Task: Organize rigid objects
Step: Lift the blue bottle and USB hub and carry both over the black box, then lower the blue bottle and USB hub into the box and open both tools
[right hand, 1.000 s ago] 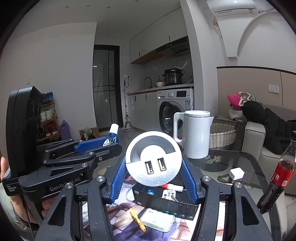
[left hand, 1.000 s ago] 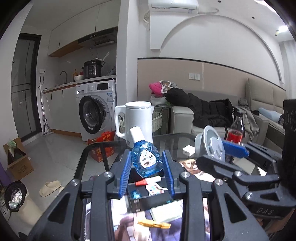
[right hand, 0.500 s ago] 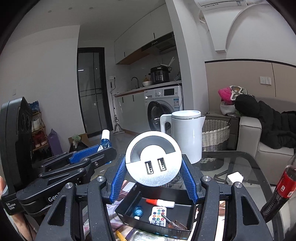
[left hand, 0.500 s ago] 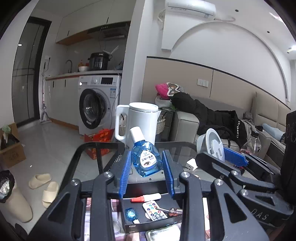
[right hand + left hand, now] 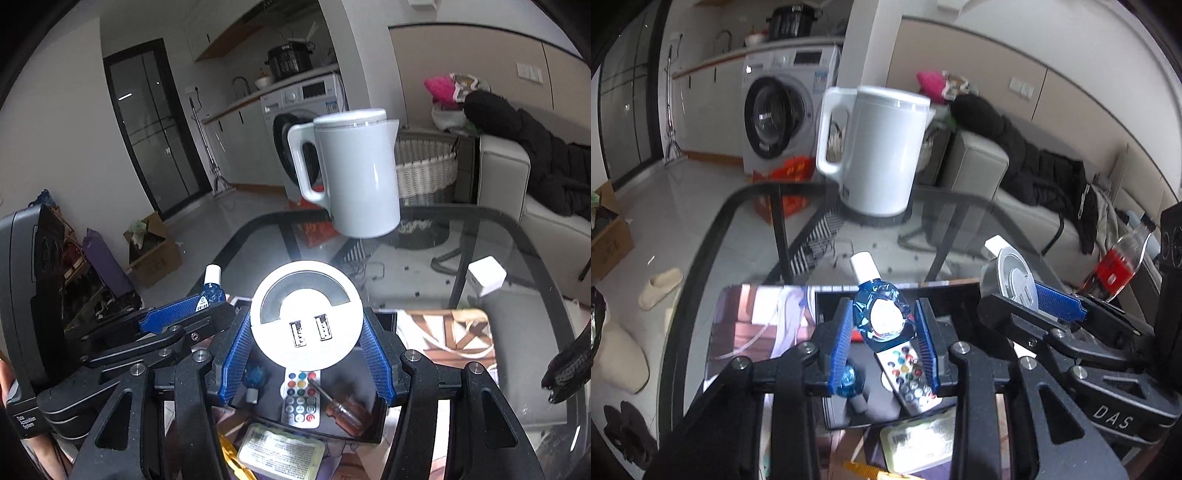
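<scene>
Risk first, on the left: blue bottle point(image 5: 881, 319) pinched at its wide body between the pads of the left tool point(image 5: 884, 334), white cap up and tilted; smooth rounded sides, so liable to twist or slip out before release. Held above the black tray point(image 5: 836, 297), over the remote point(image 5: 905, 373) and a small blue item point(image 5: 847, 380) already lying inside; dropped from here, likely to land on those or bounce over the rim onto the glass surface point(image 5: 923, 236). Further right: round white USB hub point(image 5: 306, 319) clamped edge to edge in the right tool point(image 5: 306, 354), jaws spread wide around it, above the same tray, over the remote and a screwdriver point(image 5: 341, 406). Both tools close together over one tray, so collision possible. White kettle point(image 5: 356, 173) well behind, apart.
</scene>
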Available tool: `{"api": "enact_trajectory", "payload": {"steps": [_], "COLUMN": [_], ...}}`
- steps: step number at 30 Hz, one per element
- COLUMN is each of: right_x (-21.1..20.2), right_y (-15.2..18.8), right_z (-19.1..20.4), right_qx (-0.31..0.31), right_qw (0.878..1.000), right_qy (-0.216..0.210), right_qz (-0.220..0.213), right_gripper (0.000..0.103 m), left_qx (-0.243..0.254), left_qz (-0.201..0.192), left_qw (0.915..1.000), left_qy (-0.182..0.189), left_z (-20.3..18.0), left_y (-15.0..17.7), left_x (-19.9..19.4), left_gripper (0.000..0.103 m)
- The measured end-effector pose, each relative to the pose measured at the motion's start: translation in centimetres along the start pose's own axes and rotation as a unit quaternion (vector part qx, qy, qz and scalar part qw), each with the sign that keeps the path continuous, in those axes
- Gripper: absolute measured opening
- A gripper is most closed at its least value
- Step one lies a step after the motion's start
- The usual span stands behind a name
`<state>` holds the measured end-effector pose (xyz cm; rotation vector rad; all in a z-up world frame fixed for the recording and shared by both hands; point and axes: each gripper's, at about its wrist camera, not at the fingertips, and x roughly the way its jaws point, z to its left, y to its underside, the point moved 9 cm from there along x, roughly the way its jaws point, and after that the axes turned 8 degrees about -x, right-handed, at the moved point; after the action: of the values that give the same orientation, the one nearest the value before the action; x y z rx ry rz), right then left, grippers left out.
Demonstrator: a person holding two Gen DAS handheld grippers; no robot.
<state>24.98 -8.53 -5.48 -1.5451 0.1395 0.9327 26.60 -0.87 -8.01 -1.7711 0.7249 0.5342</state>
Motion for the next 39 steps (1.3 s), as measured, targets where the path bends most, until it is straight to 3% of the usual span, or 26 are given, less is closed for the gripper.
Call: {"api": "enact_trajectory", "payload": {"steps": [6,18,31,39], "right_x": [2.7,4.7,4.9,3.4], "right_y": [2.6,5.3,5.4,4.6], "right_z": [-1.2,-1.1,-1.3,-1.2], "right_qx": [0.03,0.042,0.049,0.058], "right_qw": [0.997,0.99,0.988,0.989], "right_qy": [-0.023,-0.043,-0.054,-0.065], "right_qz": [0.068,0.131,0.139,0.119], "right_gripper": [0.057,0.057,0.058,0.062], "left_qx": [-0.005,-0.011,-0.012,-0.023], "left_qz": [0.068,0.131,0.131,0.118], "left_qw": [0.9976,0.9912,0.9913,0.9926], "left_qy": [-0.009,-0.02,-0.009,0.02], "left_z": [0.3,1.0,0.8,0.7], "left_y": [2.4,4.4,4.3,3.9], "left_x": [2.2,4.1,4.3,3.2], "left_gripper": [0.032,0.032,0.035,0.051]}}
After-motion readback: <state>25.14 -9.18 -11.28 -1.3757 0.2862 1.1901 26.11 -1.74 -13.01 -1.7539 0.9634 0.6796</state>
